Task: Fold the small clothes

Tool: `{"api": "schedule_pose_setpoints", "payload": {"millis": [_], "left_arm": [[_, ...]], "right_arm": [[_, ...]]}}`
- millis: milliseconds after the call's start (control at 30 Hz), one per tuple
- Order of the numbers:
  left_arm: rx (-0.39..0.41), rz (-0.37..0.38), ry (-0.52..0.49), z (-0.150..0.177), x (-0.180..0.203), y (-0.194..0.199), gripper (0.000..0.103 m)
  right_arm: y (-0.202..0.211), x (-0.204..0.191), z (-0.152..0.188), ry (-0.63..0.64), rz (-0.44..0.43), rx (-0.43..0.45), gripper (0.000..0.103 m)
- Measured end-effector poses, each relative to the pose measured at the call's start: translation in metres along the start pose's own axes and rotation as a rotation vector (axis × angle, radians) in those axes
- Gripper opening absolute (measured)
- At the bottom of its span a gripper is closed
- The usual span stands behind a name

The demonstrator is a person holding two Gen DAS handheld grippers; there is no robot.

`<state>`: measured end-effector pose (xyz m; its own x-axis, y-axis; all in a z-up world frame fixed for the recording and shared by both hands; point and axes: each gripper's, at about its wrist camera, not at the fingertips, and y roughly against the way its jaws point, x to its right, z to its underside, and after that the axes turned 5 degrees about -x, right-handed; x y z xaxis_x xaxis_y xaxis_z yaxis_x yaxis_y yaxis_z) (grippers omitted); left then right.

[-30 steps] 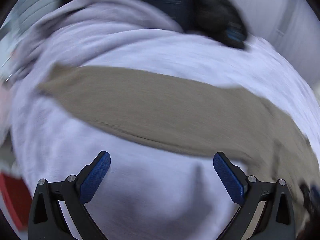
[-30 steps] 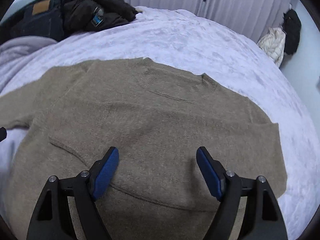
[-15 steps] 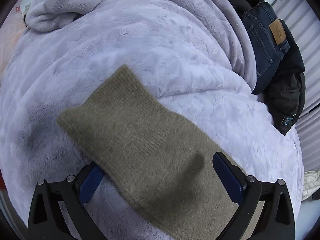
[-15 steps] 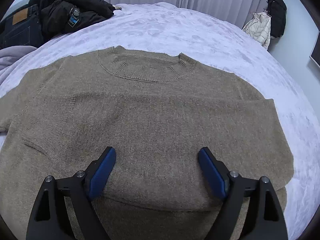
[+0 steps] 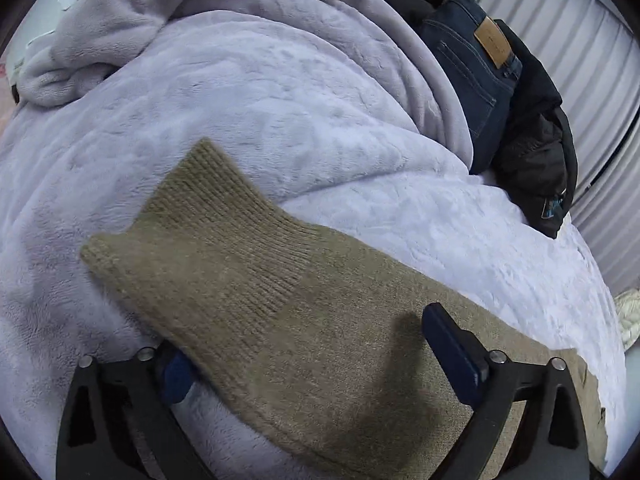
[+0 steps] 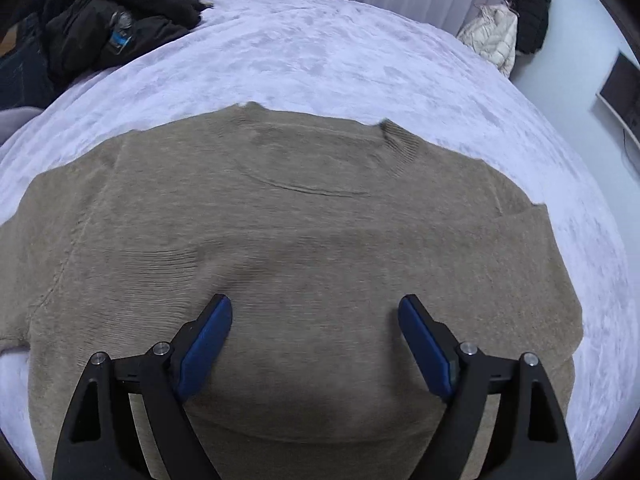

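An olive-brown knit sweater [image 6: 304,216] lies flat on the lilac bed cover [image 6: 320,40], its neckline at the far side. My right gripper [image 6: 316,340] hovers open over the lower middle of its body with nothing pinched. In the left wrist view one sleeve [image 5: 248,280] stretches diagonally across the cover, its ribbed cuff pointing up-left. My left gripper [image 5: 316,364] stands open astride that sleeve. The sleeve's edge hides the tip of its left finger [image 5: 176,376], while the right finger [image 5: 452,352] sits above the knit.
Dark jeans [image 5: 480,80] and a black jacket [image 5: 536,168] are piled at the bed's far corner. A bunched lilac blanket [image 5: 100,32] lies past the cuff. A cream puffer jacket [image 6: 492,36] and a black garment [image 6: 528,8] hang by the curtain; a screen [image 6: 620,88] stands at right.
My left gripper swept along the sleeve to its cuff end and dropped close, so its left finger is now tucked behind the sleeve edge. The right gripper shifted over the sweater body, staying open.
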<state>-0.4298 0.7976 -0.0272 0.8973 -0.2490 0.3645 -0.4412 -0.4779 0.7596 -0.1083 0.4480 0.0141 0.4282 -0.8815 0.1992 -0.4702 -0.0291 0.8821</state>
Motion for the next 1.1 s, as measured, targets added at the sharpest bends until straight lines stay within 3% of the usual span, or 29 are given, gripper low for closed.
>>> {"api": "schedule_pose_setpoints", "payload": {"millis": [100, 133, 200, 233, 267, 367, 533, 600, 667, 733, 800, 833, 933, 1100], "left_arm": [[0.006, 0.001, -0.005, -0.001, 0.001, -0.001, 0.100], [0.010, 0.010, -0.002, -0.001, 0.000, -0.001, 0.100], [0.016, 0.027, 0.004, 0.000, -0.003, 0.001, 0.100], [0.019, 0.033, 0.005, 0.001, -0.005, 0.002, 0.100], [0.020, 0.034, 0.005, 0.001, -0.005, 0.003, 0.100], [0.012, 0.019, 0.007, -0.001, -0.004, 0.004, 0.100], [-0.018, 0.124, 0.078, -0.010, -0.021, 0.009, 0.100], [-0.041, 0.189, 0.119, -0.015, -0.031, 0.009, 0.100], [-0.049, 0.237, 0.145, -0.019, -0.038, 0.010, 0.100], [-0.049, 0.227, 0.161, -0.021, -0.042, 0.011, 0.082], [-0.070, 0.183, 0.171, -0.022, -0.047, 0.008, 0.021], [-0.092, 0.199, 0.187, -0.022, -0.052, 0.004, 0.013], [-0.101, 0.259, 0.229, -0.022, -0.063, 0.002, 0.009], [-0.064, 0.213, 0.174, -0.025, -0.051, 0.018, 0.009]], "right_arm": [[0.016, -0.057, 0.004, 0.117, 0.016, 0.042, 0.088], [0.021, -0.073, 0.006, 0.167, -0.009, 0.058, 0.088], [0.031, -0.097, 0.011, 0.290, -0.182, 0.053, 0.088], [0.038, -0.103, 0.014, 0.331, -0.224, 0.064, 0.087], [0.043, -0.102, 0.015, 0.335, -0.189, 0.097, 0.087], [0.044, -0.066, 0.000, 0.246, -0.105, 0.148, 0.087], [0.010, 0.033, -0.038, -0.103, -0.080, 0.012, 0.088], [-0.001, 0.044, -0.043, -0.161, -0.072, -0.015, 0.088], [-0.008, 0.031, -0.040, -0.145, -0.078, -0.045, 0.088], [-0.008, -0.003, -0.032, -0.075, -0.116, -0.055, 0.088], [-0.005, -0.045, -0.022, 0.025, -0.136, -0.046, 0.088], [-0.001, -0.068, -0.018, 0.077, -0.116, -0.023, 0.088], [0.016, -0.128, 0.000, 0.251, -0.064, 0.047, 0.088], [0.042, -0.164, 0.014, 0.401, -0.082, 0.130, 0.088]]}}
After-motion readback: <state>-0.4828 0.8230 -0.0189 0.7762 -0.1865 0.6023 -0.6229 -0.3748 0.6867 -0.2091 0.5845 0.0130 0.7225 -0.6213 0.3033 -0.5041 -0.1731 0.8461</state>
